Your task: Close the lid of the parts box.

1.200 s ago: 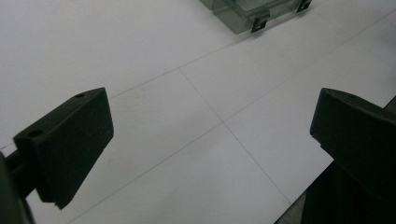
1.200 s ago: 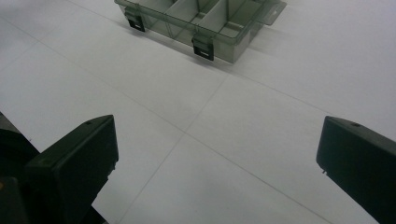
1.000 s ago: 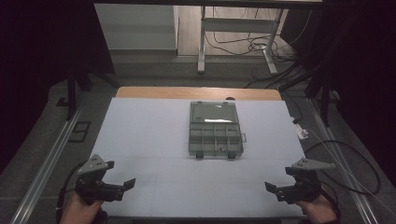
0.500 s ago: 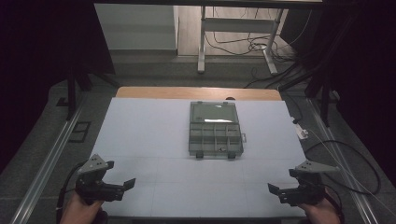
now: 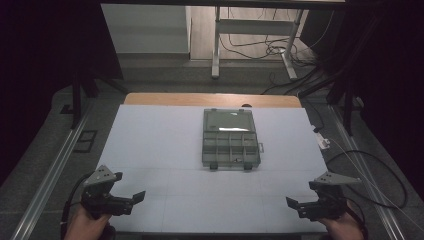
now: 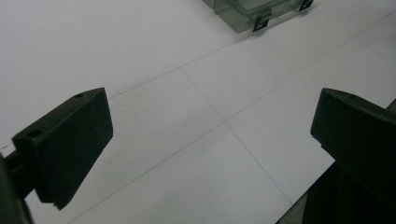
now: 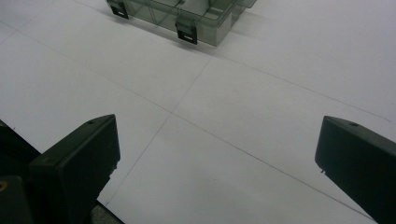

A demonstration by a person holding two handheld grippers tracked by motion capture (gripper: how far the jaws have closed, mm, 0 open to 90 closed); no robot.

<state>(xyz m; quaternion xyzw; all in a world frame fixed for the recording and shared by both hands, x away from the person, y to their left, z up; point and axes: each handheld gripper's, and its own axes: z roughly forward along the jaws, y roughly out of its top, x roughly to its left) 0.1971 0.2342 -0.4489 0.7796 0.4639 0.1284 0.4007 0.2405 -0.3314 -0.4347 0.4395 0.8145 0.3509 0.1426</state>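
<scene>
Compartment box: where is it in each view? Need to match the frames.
High view: compartment box at table centre, latches towards the person.
Left gripper view: one corner of it at the top edge, right of centre.
Right gripper view: its front wall along the top edge, left of centre.
Shared landmark: the black latches on its front.

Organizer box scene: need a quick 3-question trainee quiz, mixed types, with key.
1. True or false: the left gripper is shut on the organizer box.
2. Where does the box sit on the white table cover? A) near the middle, toward the far side B) at the near left corner C) off the cover, on the floor
3. Fill in: in the right gripper view, the jaws of the right gripper stand wide ____, with bare cover between them.

Key: 1 false, its jaws are apart over the cover, well short of the box. 2 A. 3 open.
</scene>
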